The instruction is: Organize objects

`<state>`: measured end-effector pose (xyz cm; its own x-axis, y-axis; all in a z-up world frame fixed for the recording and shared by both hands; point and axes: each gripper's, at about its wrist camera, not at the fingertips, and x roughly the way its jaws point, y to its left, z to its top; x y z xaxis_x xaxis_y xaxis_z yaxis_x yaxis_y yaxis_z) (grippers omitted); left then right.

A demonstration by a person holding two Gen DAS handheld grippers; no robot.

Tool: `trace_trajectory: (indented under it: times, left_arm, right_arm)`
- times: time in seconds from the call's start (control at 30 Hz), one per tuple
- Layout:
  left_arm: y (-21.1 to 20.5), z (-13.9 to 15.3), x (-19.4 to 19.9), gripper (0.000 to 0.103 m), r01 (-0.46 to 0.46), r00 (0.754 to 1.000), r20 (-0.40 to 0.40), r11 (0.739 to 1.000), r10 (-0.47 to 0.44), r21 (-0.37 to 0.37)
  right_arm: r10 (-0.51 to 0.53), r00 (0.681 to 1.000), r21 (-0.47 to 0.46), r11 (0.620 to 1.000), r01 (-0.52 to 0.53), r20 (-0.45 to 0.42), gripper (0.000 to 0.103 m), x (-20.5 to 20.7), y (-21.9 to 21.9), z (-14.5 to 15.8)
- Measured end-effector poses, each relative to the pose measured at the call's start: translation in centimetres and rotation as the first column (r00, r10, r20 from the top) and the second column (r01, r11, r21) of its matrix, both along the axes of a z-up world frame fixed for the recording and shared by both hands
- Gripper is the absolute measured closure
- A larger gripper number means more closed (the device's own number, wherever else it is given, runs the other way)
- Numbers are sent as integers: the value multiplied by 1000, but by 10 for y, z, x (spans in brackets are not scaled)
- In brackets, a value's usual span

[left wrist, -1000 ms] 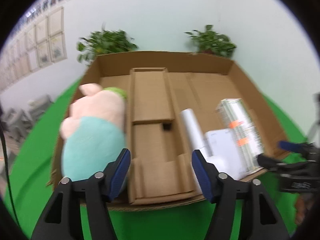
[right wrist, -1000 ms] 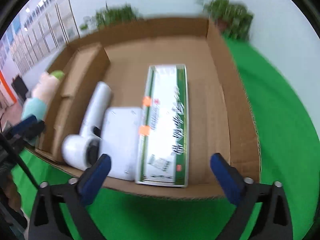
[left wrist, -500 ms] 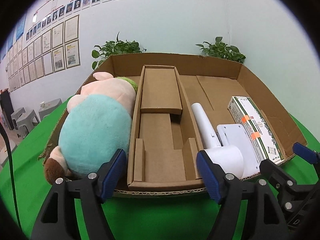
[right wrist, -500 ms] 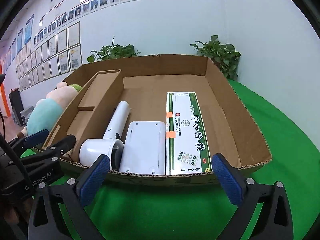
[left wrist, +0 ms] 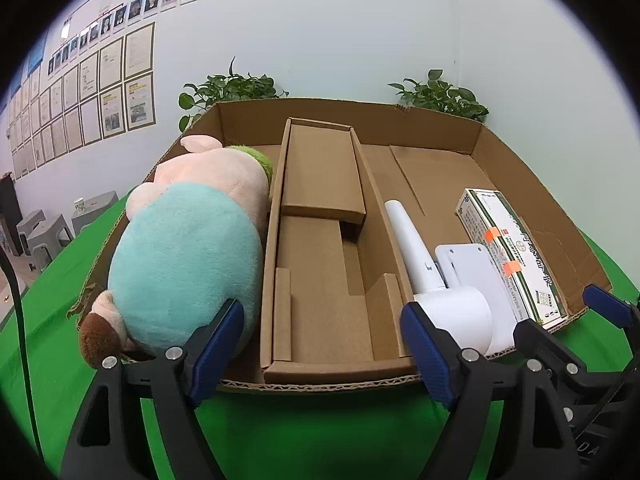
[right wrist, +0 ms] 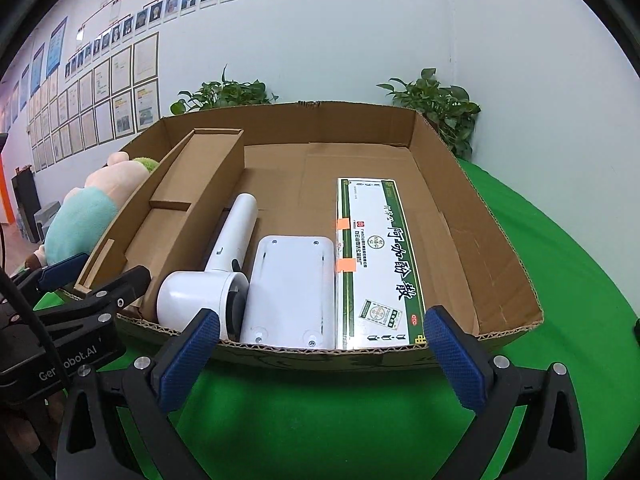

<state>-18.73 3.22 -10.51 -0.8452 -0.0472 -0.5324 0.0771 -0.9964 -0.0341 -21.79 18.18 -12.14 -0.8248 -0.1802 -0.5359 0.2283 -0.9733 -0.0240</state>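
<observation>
The plush pig (left wrist: 184,256) now lies settled in the left compartment of the cardboard box (left wrist: 532,184), where a second ago it showed blurred and nearer the left gripper (left wrist: 322,344); that gripper's jaws are opening with nothing between them, so the toy appears to have been let go and that part of the sorting looks done. The right gripper (right wrist: 320,354) hangs with its jaws wide apart and empty just in front of the box's near wall, and its view has steadied from a blurred look down into the box to a lower, more level one. The pig's long axis runs from the near wall toward the far wall, its pink head and green tuft pointing away and its brown foot at the near rim. Right of the central cardboard insert (left wrist: 320,240), the white hair dryer (right wrist: 218,272) lies the same way, handle pointing to the far wall, barrel mouth turned toward the white flat device (right wrist: 288,288) just beside it. The green-and-white carton (right wrist: 376,260) lies lengthwise along that device, and orange tape tabs bridge the two.
</observation>
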Motion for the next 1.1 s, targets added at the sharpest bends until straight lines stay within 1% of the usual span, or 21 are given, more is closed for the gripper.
trace_trajectory:
  times: [0.63,0.83,0.97,1.1]
  left_arm:
    - [-1,1,3,22,5,1000,1,1000,-5,-2]
    - [-1,1,3,21,5,1000,1,1000,-5,-2]
    - [-1,1,3,21,4,1000,1,1000,-4,-2]
    - [-1,1,3,21,4,1000,1,1000,-4,-3]
  right_arm:
    - [0,1000,-4,1000,0,0,0,1,-2,-1]
    - [9,1000,-22,1000,-9,-2,0,5,1,1]
    - [-2,1000,3,1000,2,0,0,8,-4,2]
    - [0,1000,-3,1000,0,0,0,7,-5,3]
